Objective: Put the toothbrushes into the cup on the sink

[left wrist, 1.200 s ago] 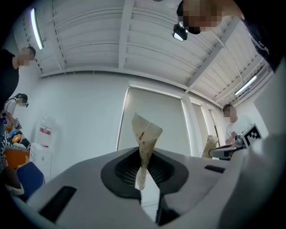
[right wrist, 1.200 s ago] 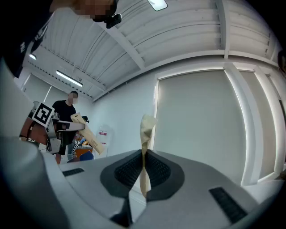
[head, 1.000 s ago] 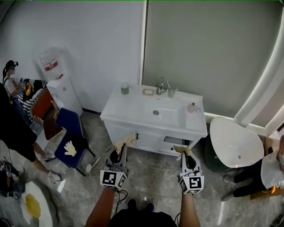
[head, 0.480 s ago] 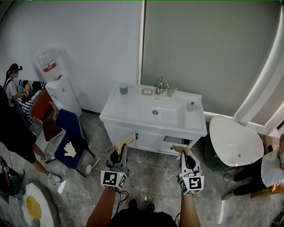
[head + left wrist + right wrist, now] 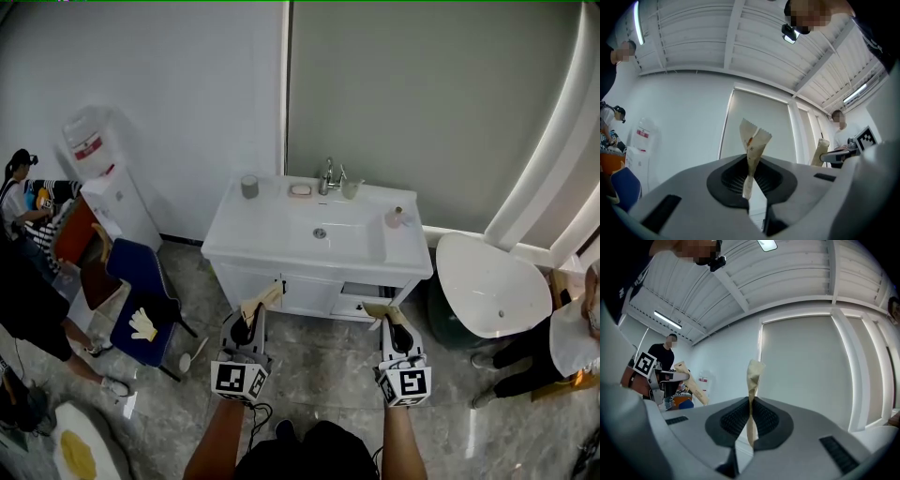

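Note:
Each gripper holds a toothbrush in a tan paper wrapper. My left gripper [image 5: 251,319] is shut on the left wrapped toothbrush [image 5: 263,299], which sticks up between the jaws [image 5: 753,149]. My right gripper [image 5: 387,324] is shut on the right wrapped toothbrush [image 5: 379,310], upright in its own view [image 5: 753,380]. Both hang over the floor, just in front of the white sink cabinet [image 5: 244,246]. A grey cup [image 5: 248,186] stands at the sink top's back left corner. A clear glass [image 5: 351,189] stands right of the faucet [image 5: 328,174].
A soap dish [image 5: 300,189] and a small bottle [image 5: 395,217] sit on the sink top. A cabinet drawer [image 5: 361,299] stands slightly open. A water dispenser [image 5: 97,183], a blue chair [image 5: 137,292] and people are at the left. A white oval fixture [image 5: 492,296] and another person are at the right.
In the head view the sink cabinet and the room have slid a little left and up. Both grippers keep their place in the frame with the wrapped toothbrushes in them.

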